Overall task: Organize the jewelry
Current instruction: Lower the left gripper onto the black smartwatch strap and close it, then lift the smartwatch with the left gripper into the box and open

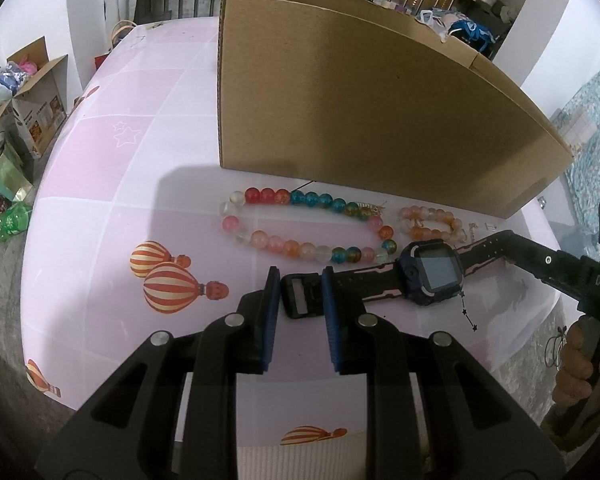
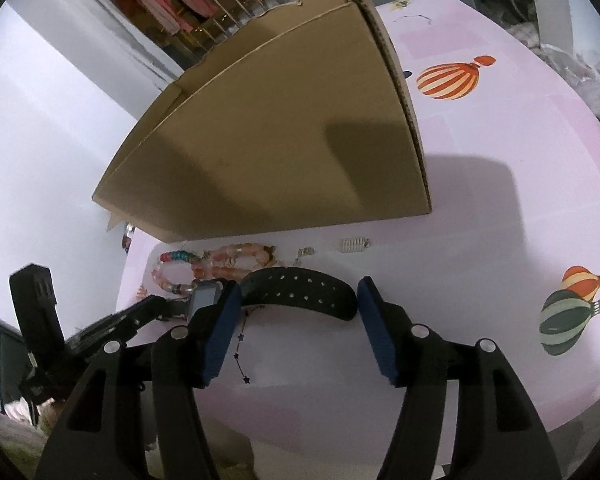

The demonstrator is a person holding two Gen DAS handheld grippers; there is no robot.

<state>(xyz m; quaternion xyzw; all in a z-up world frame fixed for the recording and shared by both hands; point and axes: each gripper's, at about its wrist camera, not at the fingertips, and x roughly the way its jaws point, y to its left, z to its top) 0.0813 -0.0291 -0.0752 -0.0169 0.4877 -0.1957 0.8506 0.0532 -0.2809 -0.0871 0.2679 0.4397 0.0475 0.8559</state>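
Two grippers on one watch, lying on table before cardboard box. My left gripper clamps the buckle end; right gripper is parted around the strap. Next: lift it boxward, I'd say.

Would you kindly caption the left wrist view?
Left gripper fingers straddle the watch strap's buckle end beside bead bracelets.
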